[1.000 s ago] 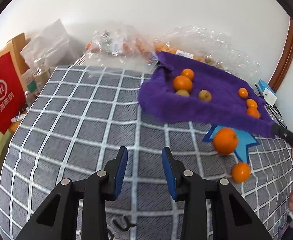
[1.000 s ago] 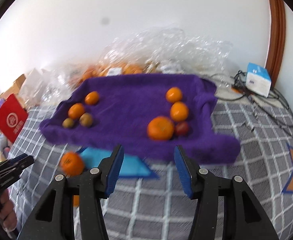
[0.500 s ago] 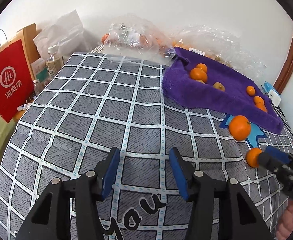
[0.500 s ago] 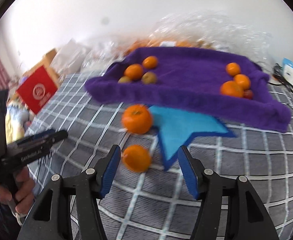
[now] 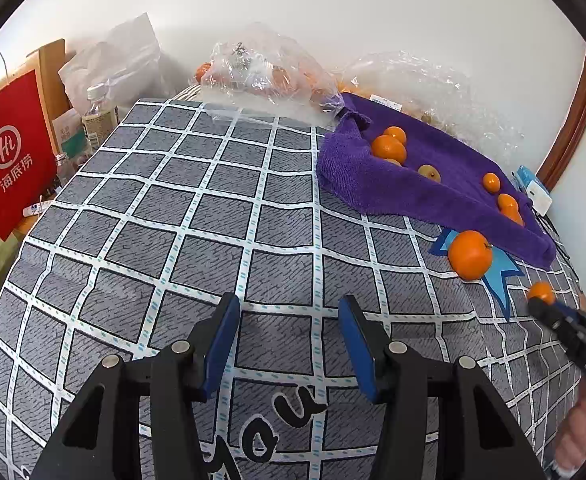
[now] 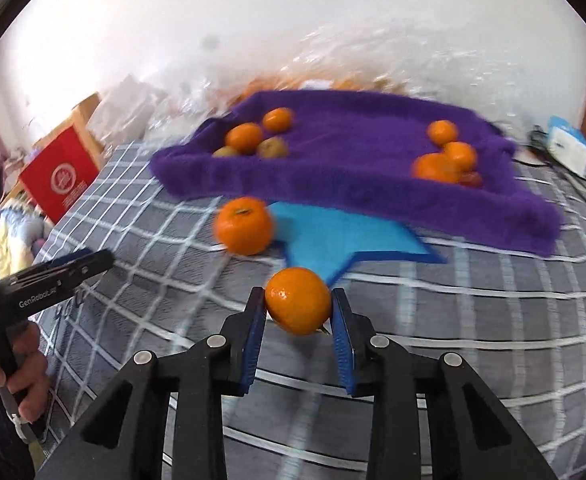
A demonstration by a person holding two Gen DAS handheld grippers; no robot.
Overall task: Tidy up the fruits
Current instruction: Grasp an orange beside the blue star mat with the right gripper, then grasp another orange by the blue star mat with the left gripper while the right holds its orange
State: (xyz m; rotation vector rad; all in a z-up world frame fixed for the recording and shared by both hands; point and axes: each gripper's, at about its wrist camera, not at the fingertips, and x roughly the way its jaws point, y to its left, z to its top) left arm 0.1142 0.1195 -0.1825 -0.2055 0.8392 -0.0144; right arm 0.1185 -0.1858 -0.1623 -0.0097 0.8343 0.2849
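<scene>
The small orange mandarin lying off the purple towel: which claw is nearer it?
Right. The right claw brackets the small orange mandarin; the left claw hangs open over bare checked bedding, well aside.

A home bedroom, by the look of it: a bed under a grey checked bedspread [image 5: 213, 216] runs to a plain white wall [image 5: 333, 12]. On the far left stand a red paper shopping bag [image 5: 9, 152] and drink bottles [image 5: 99, 116]. Crumpled plastic bags [image 5: 265, 76] lie along the wall, and a wooden door frame [image 5: 573, 116] rises at the right.
</scene>
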